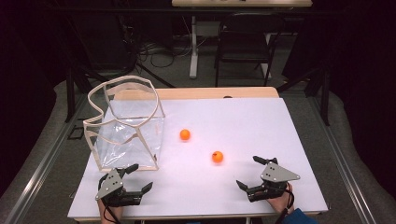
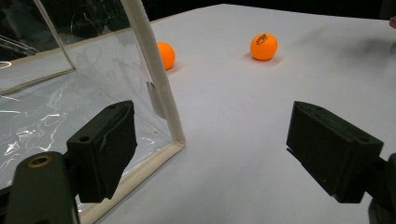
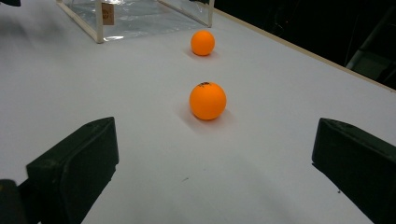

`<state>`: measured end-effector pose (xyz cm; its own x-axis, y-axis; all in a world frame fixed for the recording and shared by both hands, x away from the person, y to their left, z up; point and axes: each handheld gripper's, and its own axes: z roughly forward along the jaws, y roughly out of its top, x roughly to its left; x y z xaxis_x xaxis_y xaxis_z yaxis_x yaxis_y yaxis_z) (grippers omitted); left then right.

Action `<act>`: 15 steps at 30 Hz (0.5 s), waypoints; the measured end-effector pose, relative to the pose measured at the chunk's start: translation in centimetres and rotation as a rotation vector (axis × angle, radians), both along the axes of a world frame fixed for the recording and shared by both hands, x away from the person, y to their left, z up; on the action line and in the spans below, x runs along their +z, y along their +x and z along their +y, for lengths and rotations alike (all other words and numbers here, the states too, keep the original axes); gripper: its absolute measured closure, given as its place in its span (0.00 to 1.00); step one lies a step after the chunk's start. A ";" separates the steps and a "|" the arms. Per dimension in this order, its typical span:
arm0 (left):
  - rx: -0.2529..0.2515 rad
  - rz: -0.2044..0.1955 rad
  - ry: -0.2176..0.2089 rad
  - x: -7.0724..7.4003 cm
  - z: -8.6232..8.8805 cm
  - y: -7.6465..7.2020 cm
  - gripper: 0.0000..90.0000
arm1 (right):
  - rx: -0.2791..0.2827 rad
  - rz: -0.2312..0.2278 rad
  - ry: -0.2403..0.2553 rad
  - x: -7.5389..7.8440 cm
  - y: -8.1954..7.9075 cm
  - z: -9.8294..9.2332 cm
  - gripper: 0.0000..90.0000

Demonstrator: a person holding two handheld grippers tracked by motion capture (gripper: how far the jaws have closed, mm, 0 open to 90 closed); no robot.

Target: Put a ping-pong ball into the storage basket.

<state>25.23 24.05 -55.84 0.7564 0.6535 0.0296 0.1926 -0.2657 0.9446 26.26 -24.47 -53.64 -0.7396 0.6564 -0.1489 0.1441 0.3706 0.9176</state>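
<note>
Beside the clear plastic bag with cream fabric trim (image 1: 125,123), on the white desk (image 1: 261,121), two small orange table-tennis balls are seen lying loose: the farther ball (image 1: 185,135) just to the right of the bag, the nearer ball (image 1: 217,157) a little farther from it, toward the right gripper (image 1: 250,173). Nothing has been picked up or put inside the bag, so the work is judged to be at its very start, with both balls still to be moved, if the bag is where they belong.

The jaws of the right gripper are held wide apart and empty, the nearer ball (image 3: 208,101) lying ahead of them. The jaws of the left gripper (image 1: 136,177) are likewise spread and empty, near the front corner of the bag (image 2: 163,93).

Dark print on the nearer ball is made out in the right gripper view, and a small tag inside the bag. The bag's open, wavy top rim is laid out in the high view.
</note>
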 end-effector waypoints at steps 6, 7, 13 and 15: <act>-0.005 -0.002 0.001 0.1 -0.1 -0.1 0.18 | -0.002 0.017 -0.009 -0.2 0.1 0.2 0.00; -0.002 -0.001 0.000 0.1 -0.1 -0.1 0.18 | -0.002 0.019 -0.013 -0.2 0.2 0.2 0.00; -0.003 0.009 0.002 0.0 -0.1 0.1 0.18 | -0.012 0.024 -0.029 -0.2 0.4 0.2 0.00; -0.010 0.007 0.015 0.0 -0.3 0.0 0.18 | -0.011 0.031 -0.029 -0.1 0.7 0.2 0.00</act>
<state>25.24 23.79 -55.82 0.7630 0.6455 0.0339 0.1970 -0.2821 0.9389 27.01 -24.23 -53.71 -0.7367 0.6605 -0.1448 0.1768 0.3948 0.9016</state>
